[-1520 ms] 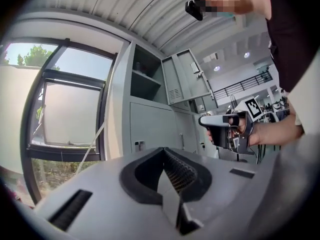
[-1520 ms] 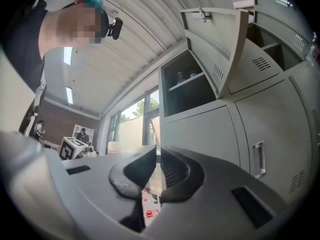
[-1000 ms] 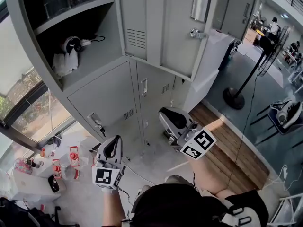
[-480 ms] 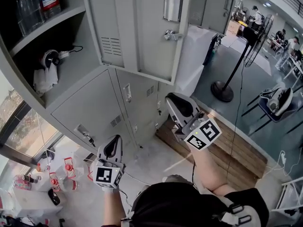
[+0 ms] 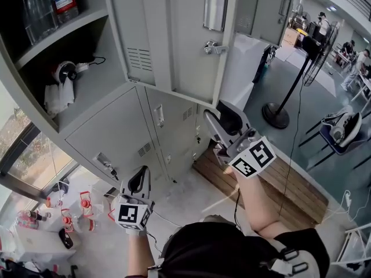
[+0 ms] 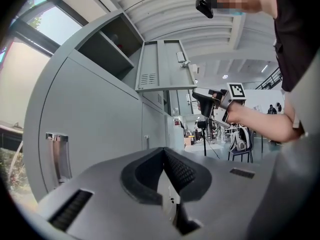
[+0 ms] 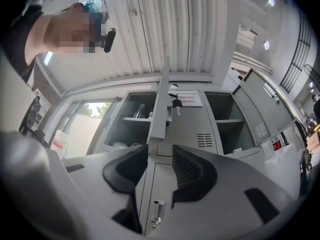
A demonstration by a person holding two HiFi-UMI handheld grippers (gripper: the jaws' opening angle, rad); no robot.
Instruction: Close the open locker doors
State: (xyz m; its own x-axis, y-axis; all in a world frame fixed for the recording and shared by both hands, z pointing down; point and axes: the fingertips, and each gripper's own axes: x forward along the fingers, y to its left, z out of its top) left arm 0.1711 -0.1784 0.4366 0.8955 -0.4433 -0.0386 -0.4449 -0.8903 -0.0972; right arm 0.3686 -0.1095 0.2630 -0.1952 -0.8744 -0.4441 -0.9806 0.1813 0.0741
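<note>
You are facing lockers (image 5: 116, 132) in smooth, matt grey painted metal, the open door (image 5: 185, 39) carrying a shiny bare-metal latch (image 5: 213, 48). Your left claw (image 6: 163, 154) is showing ribbed black pads (image 6: 182, 173) in a matt grey plastic shell. Bare wooden planks (image 5: 284, 187) are meeting a glossy floor (image 5: 330, 91).

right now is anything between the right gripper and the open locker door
Nothing visible stands between them. The right gripper, whose jaws have just been opening with nothing between them, points up at the open locker door, and there is only clear air from its tips to the door's latch edge.
</note>
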